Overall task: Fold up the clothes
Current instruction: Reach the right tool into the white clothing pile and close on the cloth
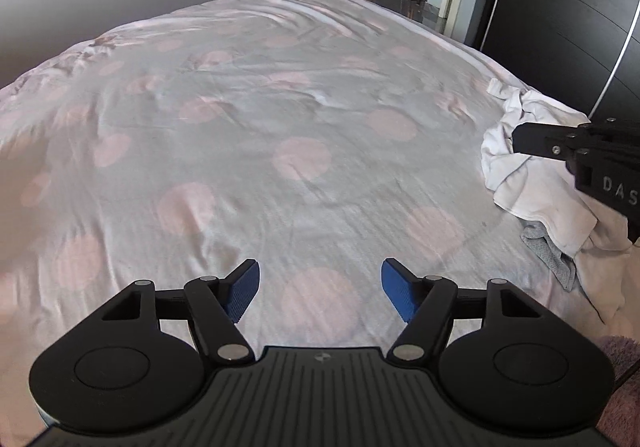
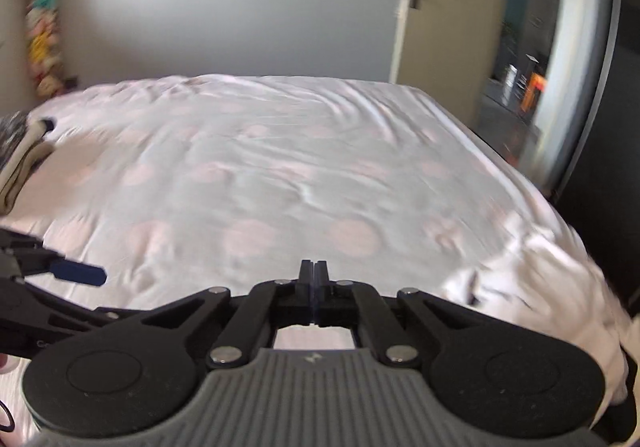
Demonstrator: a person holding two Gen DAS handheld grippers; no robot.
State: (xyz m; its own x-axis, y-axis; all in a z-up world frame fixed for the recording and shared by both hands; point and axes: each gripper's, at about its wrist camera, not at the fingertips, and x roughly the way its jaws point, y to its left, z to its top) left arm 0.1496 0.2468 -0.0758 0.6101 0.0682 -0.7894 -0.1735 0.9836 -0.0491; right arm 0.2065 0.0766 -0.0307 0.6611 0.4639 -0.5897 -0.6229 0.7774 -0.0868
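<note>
Left wrist: dotted bedspread [image 1: 280, 135], white clothes [image 1: 532, 175] at right edge.

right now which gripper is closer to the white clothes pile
Right. The right gripper sits against the white clothes pile at the bed's edge; the left gripper hangs open over bare bedsheet, well off to the side.

left gripper [image 1: 320, 289]: black linkages, blue pads | right gripper [image 2: 314, 279]: black, silver screws
</note>
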